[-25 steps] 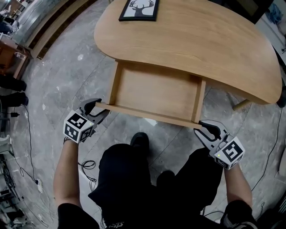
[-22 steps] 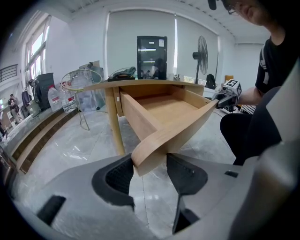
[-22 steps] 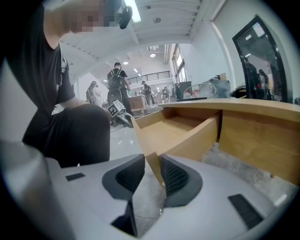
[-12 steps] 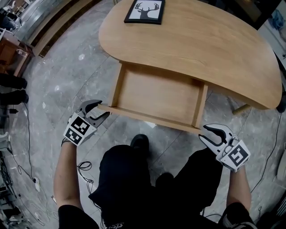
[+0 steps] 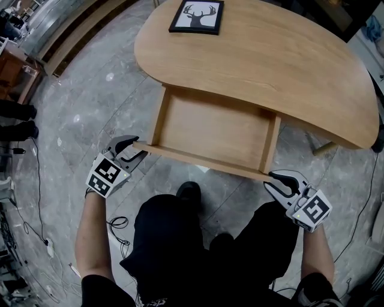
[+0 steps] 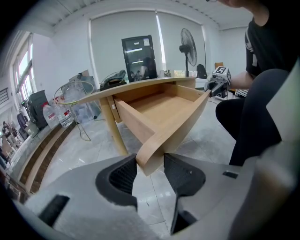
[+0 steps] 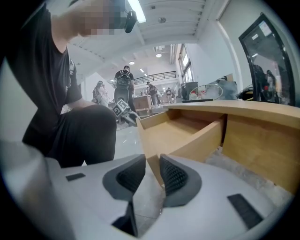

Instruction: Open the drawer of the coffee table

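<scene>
Grey marble floor (image 5: 90, 102) surrounds a curved wooden coffee table (image 5: 270, 54) in the head view, with a framed deer picture (image 5: 197, 17) at its far edge. Its drawer (image 5: 216, 129) stands pulled out toward the person, showing a bare wooden bottom. The left gripper (image 5: 139, 147) sits at the left end of the drawer front (image 5: 204, 157) and the right gripper (image 5: 270, 180) at the right end.

From the left gripper view, the left gripper (image 6: 150, 166) has its jaws narrowed, having just been closing, with the rounded end of the drawer front (image 6: 183, 119) filling the gap and both pads against the wood. The right gripper (image 6: 218, 84) shows at the far end, a fan (image 6: 187, 42) behind.

From the right gripper view, the right gripper (image 7: 152, 171) has likewise just been closing; its jaws stand narrow, pinching the near corner of the drawer front (image 7: 149, 145). The left gripper (image 7: 129, 117) shows at the other corner
</scene>
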Tool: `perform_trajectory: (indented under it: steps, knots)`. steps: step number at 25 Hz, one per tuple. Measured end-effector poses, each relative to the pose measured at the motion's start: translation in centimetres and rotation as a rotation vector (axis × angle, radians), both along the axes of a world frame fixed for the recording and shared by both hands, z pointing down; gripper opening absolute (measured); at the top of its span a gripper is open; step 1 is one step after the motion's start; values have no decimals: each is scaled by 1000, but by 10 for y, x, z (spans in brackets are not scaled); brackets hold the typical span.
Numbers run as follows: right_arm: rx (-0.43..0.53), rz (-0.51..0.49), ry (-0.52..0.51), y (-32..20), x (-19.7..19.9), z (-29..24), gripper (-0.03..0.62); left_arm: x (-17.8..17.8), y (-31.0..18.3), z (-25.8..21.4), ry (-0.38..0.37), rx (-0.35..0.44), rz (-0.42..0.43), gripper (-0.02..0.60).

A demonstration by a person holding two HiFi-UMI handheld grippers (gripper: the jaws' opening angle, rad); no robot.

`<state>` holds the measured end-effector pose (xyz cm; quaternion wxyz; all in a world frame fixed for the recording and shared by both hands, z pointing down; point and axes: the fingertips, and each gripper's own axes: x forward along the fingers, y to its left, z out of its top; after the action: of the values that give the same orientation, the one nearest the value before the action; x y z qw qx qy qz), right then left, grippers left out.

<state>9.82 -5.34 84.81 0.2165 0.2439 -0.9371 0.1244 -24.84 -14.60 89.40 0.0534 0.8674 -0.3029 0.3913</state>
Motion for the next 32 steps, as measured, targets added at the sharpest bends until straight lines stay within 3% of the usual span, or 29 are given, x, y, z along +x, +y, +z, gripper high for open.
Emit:
perform_trajectory:
  steps: [11, 15, 19, 22, 24, 26, 29, 32]
  knots:
    - [-9, 25, -9, -1, -3, 1, 104, -3, -3, -1, 24, -3, -20, 192]
    - [-19, -10, -5, 1, -1, -2, 104, -4, -1, -3, 19, -17, -32, 197]
    - [-14, -38, -43, -1, 7, -23, 108, -13, 0, -23, 59, -25, -67, 205]
    - [51, 26, -81, -22, 19, -55, 107, -14, 1, -43, 81, -62, -76, 218]
    - [84, 105, -119, -41, 21, -80, 101, -10, -5, -65, 145, -81, -107, 211]
    - [82, 207, -144, -57, 20, -105, 95, -5, -13, -94, 218, -95, -164, 210]
    - [46, 360, -203, -72, 15, -161, 48, 2, -25, -142, 234, -110, -234, 201]
    - [20, 396, -256, -73, 1, -235, 43, 17, -32, -209, 265, -99, -264, 187]
